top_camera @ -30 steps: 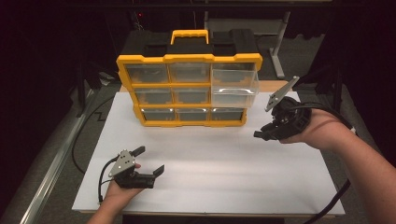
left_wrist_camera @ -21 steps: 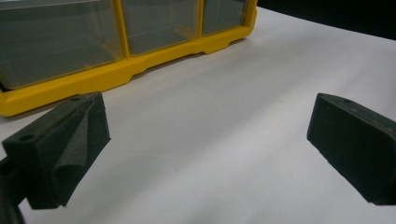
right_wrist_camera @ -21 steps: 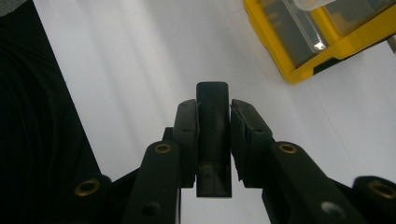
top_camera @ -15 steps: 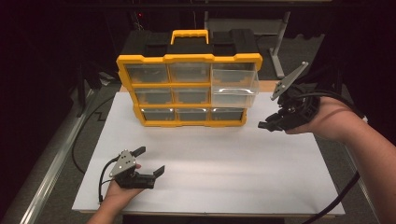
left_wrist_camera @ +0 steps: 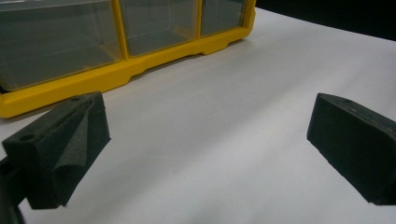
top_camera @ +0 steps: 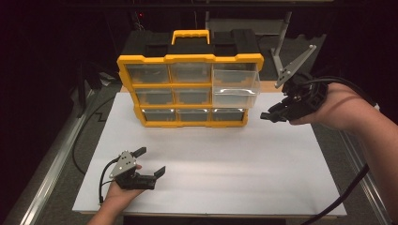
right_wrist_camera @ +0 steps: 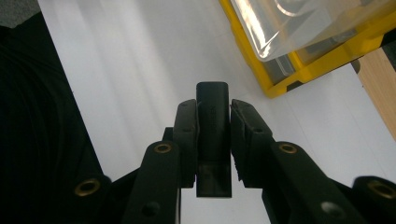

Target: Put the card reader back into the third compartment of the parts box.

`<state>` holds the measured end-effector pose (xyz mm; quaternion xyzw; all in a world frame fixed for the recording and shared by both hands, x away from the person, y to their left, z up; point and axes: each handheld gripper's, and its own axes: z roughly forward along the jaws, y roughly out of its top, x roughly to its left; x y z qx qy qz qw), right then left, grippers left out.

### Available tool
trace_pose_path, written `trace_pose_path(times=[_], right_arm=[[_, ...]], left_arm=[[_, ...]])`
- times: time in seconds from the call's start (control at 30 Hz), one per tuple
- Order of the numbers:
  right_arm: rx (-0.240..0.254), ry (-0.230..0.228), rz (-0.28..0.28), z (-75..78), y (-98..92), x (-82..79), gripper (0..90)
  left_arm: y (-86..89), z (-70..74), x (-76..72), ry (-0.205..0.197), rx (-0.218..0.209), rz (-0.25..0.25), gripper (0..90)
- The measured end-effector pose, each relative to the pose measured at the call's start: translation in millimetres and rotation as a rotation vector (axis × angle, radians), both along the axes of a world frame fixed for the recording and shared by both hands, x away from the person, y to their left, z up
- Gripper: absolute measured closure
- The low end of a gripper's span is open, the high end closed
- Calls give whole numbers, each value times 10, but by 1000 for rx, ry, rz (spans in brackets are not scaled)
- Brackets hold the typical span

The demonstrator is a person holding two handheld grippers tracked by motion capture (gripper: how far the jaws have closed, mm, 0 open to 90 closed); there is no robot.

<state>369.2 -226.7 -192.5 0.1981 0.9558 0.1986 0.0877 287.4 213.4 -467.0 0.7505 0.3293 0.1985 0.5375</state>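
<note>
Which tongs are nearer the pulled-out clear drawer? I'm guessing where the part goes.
Right. The right tongs, shut on a dark block, hang just beside the pulled-out clear drawer; the left tongs rest low on the white mat, far away.

The organizer (top_camera: 190,91) has a yellow frame, a yellow handle and a black top; its drawers are clear. The pulled-out drawer (top_camera: 235,86) is transparent. The sheet (top_camera: 225,173) on the table is plain white. Both tools are black: the left tool (top_camera: 149,161) and the right tool (right_wrist_camera: 213,128), which holds a black block (right_wrist_camera: 213,109).
</note>
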Motion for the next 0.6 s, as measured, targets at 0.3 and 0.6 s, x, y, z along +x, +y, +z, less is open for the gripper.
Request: trace_pose_path(times=[0.3,0.6], right_arm=[[-7,-15,12,163,38,3,746],[-7,-35,14,359,81,14,746]], left_arm=[[14,10,-11,-6,-11,5,5],[11,8,-8,-2,-9,0,5]])
